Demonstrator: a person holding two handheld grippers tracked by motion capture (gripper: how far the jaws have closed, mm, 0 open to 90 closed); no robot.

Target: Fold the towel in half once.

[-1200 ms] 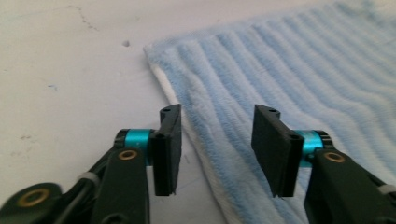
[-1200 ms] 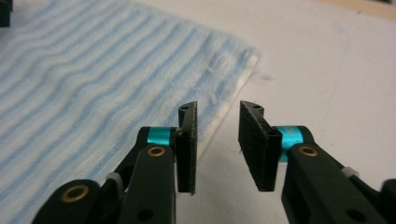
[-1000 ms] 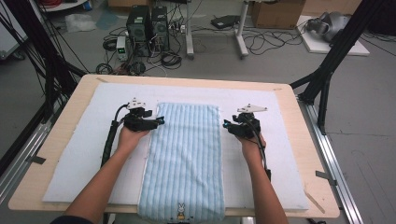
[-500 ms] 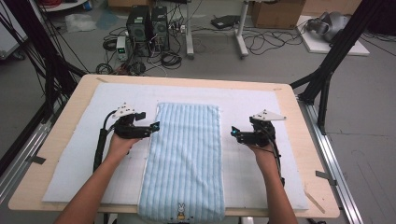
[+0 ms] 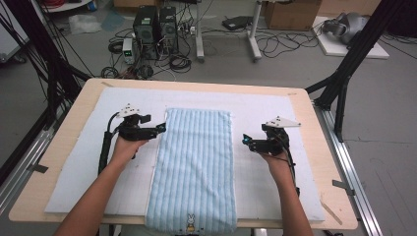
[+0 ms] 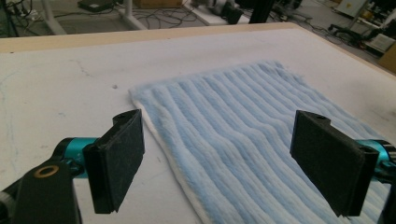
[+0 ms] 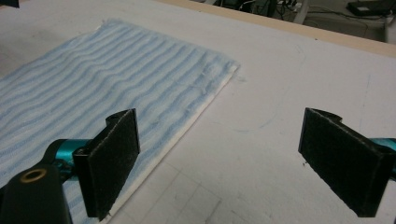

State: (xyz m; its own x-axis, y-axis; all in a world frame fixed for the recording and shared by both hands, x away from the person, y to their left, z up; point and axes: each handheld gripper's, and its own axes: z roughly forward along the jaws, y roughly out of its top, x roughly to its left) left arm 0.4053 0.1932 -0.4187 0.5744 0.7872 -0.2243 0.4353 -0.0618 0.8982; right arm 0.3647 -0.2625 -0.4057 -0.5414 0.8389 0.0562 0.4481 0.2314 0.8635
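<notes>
One white mat covered the table; one blue striped towel lay flat along its middle, the near end bearing a rabbit mark that the high view showed. Two grippers: the left gripper at the towel's left edge, the right gripper just right of it. Both had just been opening, jaws wide, gripping nothing.
</notes>
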